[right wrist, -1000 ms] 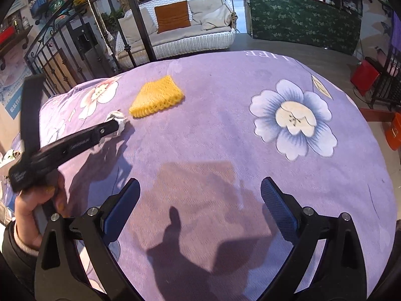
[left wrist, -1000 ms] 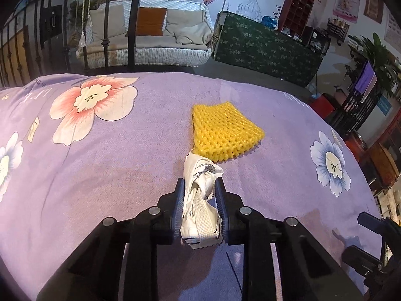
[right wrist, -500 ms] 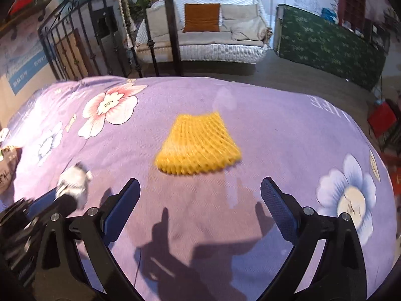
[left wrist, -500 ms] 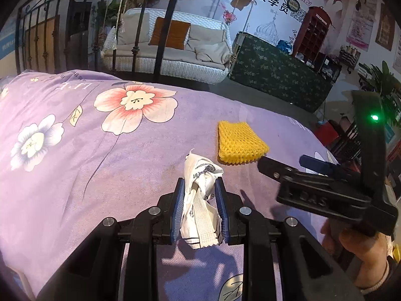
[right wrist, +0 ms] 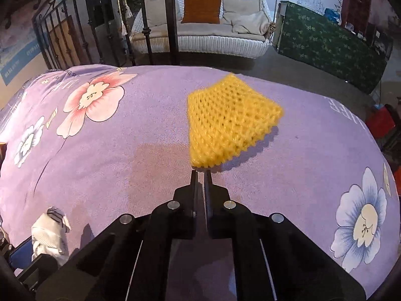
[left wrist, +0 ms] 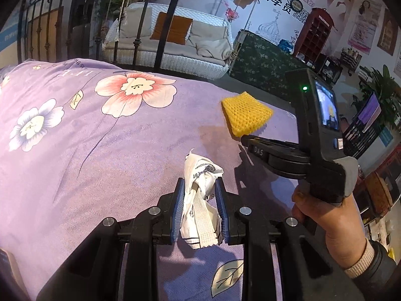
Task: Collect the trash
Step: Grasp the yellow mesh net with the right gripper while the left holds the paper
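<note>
A crumpled white wrapper (left wrist: 200,200) is pinched upright between the blue pads of my left gripper (left wrist: 200,183), just above the purple flowered bedcover (left wrist: 112,150). The same wrapper (right wrist: 50,233) shows at the lower left of the right wrist view. A yellow foam net (right wrist: 225,123) lies further out on the cover. My right gripper (right wrist: 200,173) has its jaws together on the net's near corner, and the net's front edge looks slightly raised. In the left wrist view the right gripper (left wrist: 244,139) reaches the yellow net (left wrist: 246,115) from the right, held by a hand (left wrist: 325,215).
A black iron bed rail (right wrist: 173,17) stands past the far edge of the bed. Behind it are a white wicker swing sofa (right wrist: 208,37) and a counter with a green cloth (right wrist: 330,47). The bedcover drops away at the right edge.
My right gripper swung left across the bed to the yellow net and went from wide open to shut on its near corner. The left gripper drifted sideways, still holding the wrapper.
</note>
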The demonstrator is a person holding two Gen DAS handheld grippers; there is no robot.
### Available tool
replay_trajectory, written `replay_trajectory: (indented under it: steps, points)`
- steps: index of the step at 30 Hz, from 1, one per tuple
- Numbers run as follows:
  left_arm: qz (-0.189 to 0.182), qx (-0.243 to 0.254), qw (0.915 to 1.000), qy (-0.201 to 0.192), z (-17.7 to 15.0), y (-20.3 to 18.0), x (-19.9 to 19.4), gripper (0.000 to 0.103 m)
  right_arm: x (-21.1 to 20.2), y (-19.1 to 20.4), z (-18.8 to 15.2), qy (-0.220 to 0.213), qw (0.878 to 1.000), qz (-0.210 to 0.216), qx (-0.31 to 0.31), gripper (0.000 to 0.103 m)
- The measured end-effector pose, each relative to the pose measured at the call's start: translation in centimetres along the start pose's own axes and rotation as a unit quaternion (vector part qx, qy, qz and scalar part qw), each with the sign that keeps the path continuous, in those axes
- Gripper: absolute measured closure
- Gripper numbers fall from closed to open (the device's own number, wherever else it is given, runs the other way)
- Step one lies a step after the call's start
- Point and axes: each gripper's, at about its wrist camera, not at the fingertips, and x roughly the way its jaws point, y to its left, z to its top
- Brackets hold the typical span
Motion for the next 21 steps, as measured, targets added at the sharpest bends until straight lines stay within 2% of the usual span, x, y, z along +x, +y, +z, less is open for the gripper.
replay_trajectory:
  steps: [4,12,15,17,19,20,21]
  points:
    - [-0.009,0.006,0.9999,0.001,-0.7,-0.5,-0.5,0.079,-3.3,-0.3,-1.4,-0.019,1.0,0.013,0.004,0.1]
    - [-0.021,0.01,0.9997,-0.003,-2.1,-1.1,-2.2,0.079,-9.7,-1.1,-4.9,-0.055,0.998,0.013,-0.002,0.1]
    - [-0.022,0.013,0.9996,-0.007,-2.6,-1.3,-2.7,0.079,-10.8,-1.4,-5.6,-0.063,0.998,0.001,-0.007,0.1]
    - [-0.026,0.009,0.9996,-0.007,-2.8,-1.3,-3.0,0.079,-9.9,-1.6,-5.1,-0.055,0.998,0.021,-0.003,0.098]
    - [-0.027,0.008,0.9996,-0.009,-2.7,-1.2,-3.2,0.079,-8.5,-1.4,-4.4,-0.047,0.999,0.023,-0.003,0.078]
    - [-0.027,0.008,0.9995,-0.013,-2.7,-1.1,-3.5,0.079,-7.8,-1.3,-3.9,-0.048,0.999,0.014,0.0,0.042]
    - [-0.026,0.009,0.9995,-0.015,-2.8,-1.1,-3.7,0.079,-6.8,-1.2,-3.3,-0.056,0.998,0.005,0.006,0.021]
